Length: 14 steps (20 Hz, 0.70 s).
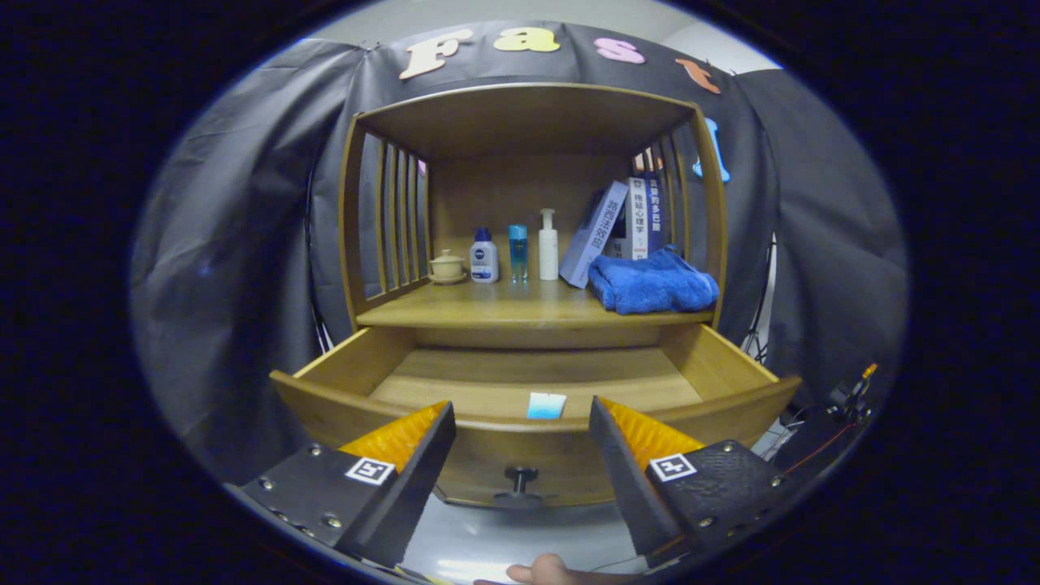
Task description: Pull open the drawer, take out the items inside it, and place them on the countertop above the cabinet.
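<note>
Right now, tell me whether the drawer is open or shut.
Open. The drawer is pulled out from under the shelf, its floor exposed with a small light-blue item inside. The hand-held gripper is open before its knob.

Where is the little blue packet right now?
In the gripper view, the little blue packet lies inside the open drawer, near its front wall, just ahead of the open gripper, below the countertop.

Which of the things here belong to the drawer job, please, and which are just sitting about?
Job: open drawer; small blue packet inside it, near the front; countertop; gripper, fingers apart before the drawer front.

Lying about: lidded cup, three bottles, books, blue towel.
</note>
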Motion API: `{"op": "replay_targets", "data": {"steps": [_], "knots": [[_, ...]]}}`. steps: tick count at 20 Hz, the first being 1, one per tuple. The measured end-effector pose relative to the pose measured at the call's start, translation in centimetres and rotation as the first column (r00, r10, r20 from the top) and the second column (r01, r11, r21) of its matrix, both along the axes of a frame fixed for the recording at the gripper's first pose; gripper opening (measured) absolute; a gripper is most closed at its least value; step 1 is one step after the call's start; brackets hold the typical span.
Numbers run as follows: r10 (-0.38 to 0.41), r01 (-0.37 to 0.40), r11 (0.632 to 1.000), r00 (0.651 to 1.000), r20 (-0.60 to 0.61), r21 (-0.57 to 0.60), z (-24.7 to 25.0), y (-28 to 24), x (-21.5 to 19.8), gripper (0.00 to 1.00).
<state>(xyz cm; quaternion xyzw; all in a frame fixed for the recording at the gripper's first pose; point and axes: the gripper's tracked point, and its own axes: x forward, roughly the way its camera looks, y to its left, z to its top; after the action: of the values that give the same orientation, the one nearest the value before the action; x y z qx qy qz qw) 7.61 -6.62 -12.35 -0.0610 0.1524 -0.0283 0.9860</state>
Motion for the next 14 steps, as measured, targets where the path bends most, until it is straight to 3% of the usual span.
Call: {"op": "replay_targets", "data": {"steps": [3, 6, 10, 14], "knots": [[0.003, -0.003, 1.000, 0.998, -0.069, -0.003, 0.2, 1.1, 2.9, 0.99], [0.028, -0.026, 1.000, 0.977, -0.213, 0.012, -1.5, 2.1, 5.6, 0.99], [0.025, 0.002, 0.998, 0.909, -0.416, 0.064, -5.3, 2.2, 8.4, 0.99], [-0.077, 0.112, 0.993, 0.844, -0.531, 0.034, -8.0, -0.2, 10.7, 0.99]]}}
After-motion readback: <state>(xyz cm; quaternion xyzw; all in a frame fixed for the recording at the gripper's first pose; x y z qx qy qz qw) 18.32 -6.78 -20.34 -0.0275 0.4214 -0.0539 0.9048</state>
